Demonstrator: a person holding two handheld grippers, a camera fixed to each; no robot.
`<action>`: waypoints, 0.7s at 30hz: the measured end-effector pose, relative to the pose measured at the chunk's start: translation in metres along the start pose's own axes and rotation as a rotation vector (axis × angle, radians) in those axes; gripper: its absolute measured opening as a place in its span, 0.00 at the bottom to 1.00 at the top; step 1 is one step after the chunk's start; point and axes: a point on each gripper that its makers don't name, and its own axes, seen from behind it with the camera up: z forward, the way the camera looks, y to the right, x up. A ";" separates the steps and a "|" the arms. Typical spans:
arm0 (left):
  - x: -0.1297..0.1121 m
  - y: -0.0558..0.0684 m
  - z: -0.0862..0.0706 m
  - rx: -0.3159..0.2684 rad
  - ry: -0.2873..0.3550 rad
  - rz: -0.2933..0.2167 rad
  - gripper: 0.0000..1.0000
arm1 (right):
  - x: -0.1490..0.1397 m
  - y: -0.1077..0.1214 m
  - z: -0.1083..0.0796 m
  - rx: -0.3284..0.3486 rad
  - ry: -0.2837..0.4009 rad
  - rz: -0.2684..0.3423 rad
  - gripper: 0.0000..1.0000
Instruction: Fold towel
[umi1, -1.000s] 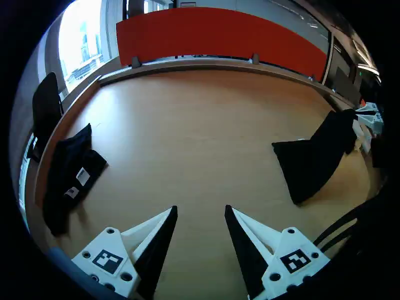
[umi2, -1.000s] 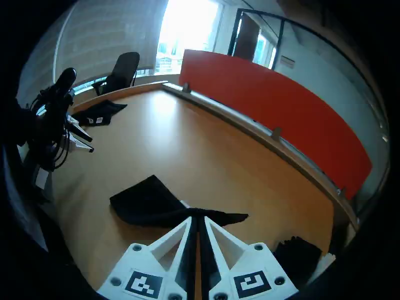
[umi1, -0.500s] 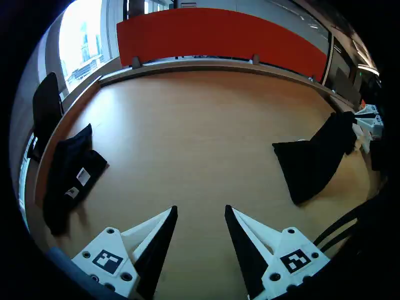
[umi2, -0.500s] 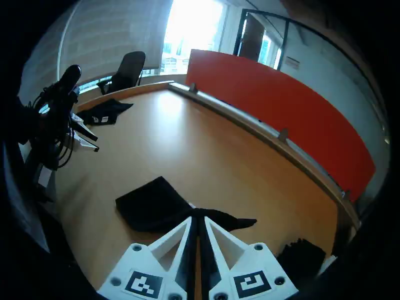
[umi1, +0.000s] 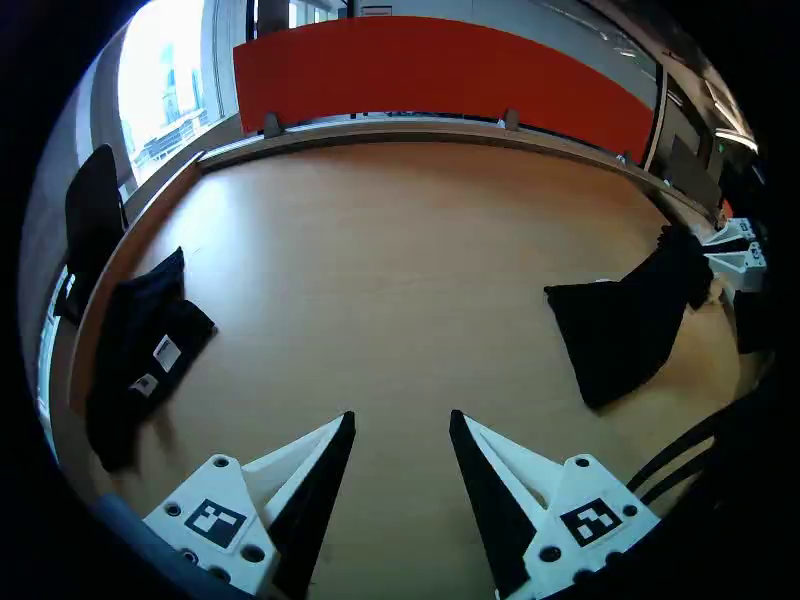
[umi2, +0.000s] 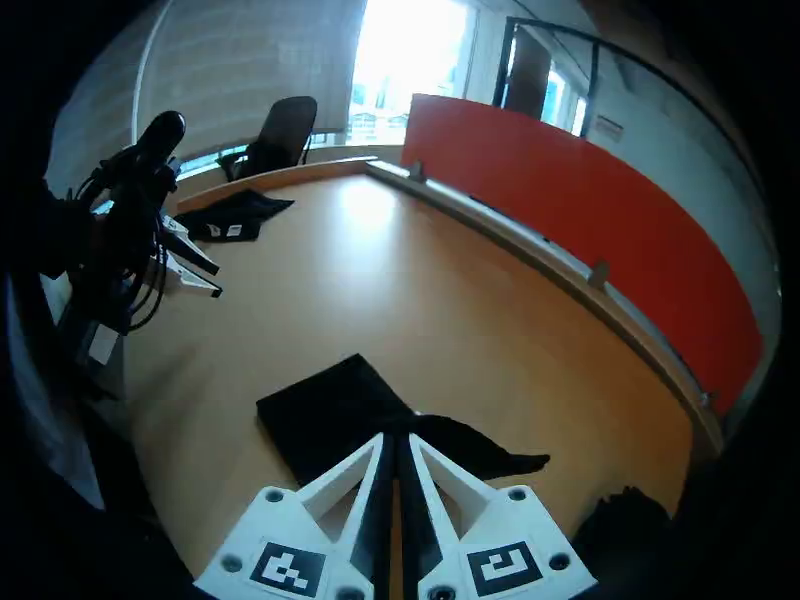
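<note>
— How do your grippers stand?
— Your right gripper (umi2: 398, 440) has its fingers pressed almost together on a raised fold of the black towel (umi2: 330, 420). Your left gripper (umi1: 400, 418) is spread wide, holds nothing and hovers above the bare table (umi1: 400, 250).
— And where is the towel?
— Most of it lies crumpled on the wood near the edge on your side, at the right gripper's end. A second dark cloth (umi1: 140, 350) with white tags sits by the opposite end's edge, near the chair (umi1: 92, 215). The red divider (umi1: 430, 70) runs along the far edge.
</note>
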 end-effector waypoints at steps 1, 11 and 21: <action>0.000 0.000 0.000 0.000 0.000 0.000 0.69 | 0.000 -0.002 0.002 0.004 0.000 0.001 0.08; 0.000 0.000 0.000 0.000 0.001 -0.004 0.69 | 0.001 -0.019 0.017 0.043 -0.001 0.004 0.08; 0.000 -0.007 -0.004 0.011 0.005 -0.016 0.69 | -0.001 -0.034 0.031 0.091 -0.018 -0.014 0.08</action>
